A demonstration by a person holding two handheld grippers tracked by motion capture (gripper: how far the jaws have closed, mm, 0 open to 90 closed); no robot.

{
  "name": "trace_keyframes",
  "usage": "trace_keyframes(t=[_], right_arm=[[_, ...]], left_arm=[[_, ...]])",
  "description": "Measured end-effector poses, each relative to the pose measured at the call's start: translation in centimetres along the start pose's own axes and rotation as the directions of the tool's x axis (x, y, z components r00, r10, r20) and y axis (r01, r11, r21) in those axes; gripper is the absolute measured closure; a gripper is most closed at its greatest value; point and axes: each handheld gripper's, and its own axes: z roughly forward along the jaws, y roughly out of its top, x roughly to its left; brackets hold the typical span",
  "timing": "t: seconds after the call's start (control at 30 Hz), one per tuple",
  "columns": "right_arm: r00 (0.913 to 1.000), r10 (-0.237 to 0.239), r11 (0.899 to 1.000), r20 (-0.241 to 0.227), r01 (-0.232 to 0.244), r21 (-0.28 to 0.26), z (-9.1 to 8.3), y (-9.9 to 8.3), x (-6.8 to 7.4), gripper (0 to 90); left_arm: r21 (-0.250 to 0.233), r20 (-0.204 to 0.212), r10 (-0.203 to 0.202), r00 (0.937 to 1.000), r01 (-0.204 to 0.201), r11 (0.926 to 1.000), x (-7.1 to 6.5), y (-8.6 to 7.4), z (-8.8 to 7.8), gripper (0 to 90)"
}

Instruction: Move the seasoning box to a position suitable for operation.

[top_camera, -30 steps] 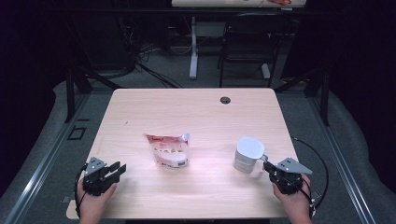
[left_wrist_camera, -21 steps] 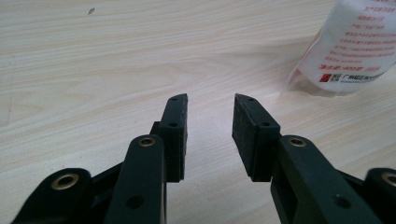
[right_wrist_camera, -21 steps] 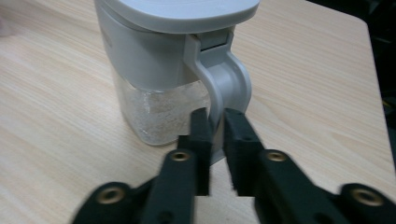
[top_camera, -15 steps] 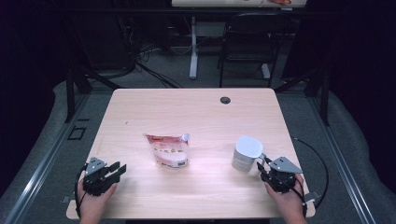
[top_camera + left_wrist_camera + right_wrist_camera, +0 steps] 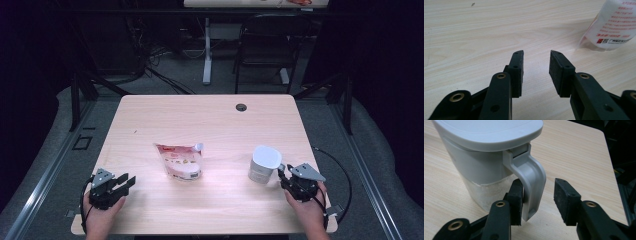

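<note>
A white lidded jug (image 5: 264, 164) stands upright on the table's right side, its grey handle (image 5: 532, 180) pointing at me. My right gripper (image 5: 283, 173) is open around that handle: the handle sits between the jaws (image 5: 539, 182), close against the left pad and apart from the right one. These jaws have just been opening. A white and red pouch (image 5: 179, 161) lies near the middle of the table. My left gripper (image 5: 126, 181) rests at the front left, and its jaws (image 5: 537, 53) have just been opening with nothing between them. The pouch (image 5: 610, 27) lies ahead to its right.
The light wooden table (image 5: 210, 120) has a round cable hole (image 5: 241, 107) near its far edge. A black cable (image 5: 340, 175) loops off the table's right side. Beyond the table stand a chair and desk legs on grey floor.
My right gripper has edged slightly left, up to the jug's handle. The left gripper and the pouch have stayed where they were.
</note>
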Motion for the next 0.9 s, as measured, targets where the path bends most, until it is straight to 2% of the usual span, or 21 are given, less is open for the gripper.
trace_keyframes(t=[0.13,0.47,0.73,0.9], right_arm=[[0.9997,-0.020,1.000,-0.009,0.020,0.002,0.2,0.2,0.3,69.9],[0.9993,-0.016,1.000,-0.035,0.017,0.015,-0.1,0.2,0.1,70.6],[0.9957,-0.048,0.999,-0.079,0.049,0.013,-0.7,0.2,0.6,70.7],[0.9881,-0.080,0.997,-0.131,0.081,0.005,-1.1,0.1,1.2,70.6]], left_arm=[[0.000,0.000,0.000,1.0000,0.000,1.0000,0.0,0.0,0.0,64.2],[-0.009,-0.003,0.000,1.0000,0.000,1.0000,0.0,0.0,-0.1,64.2],[-0.009,-0.001,0.006,1.0000,-0.006,0.9999,0.0,0.0,-0.1,64.2],[-0.010,0.000,0.006,1.0000,-0.006,0.9999,0.0,0.0,-0.2,64.2]])
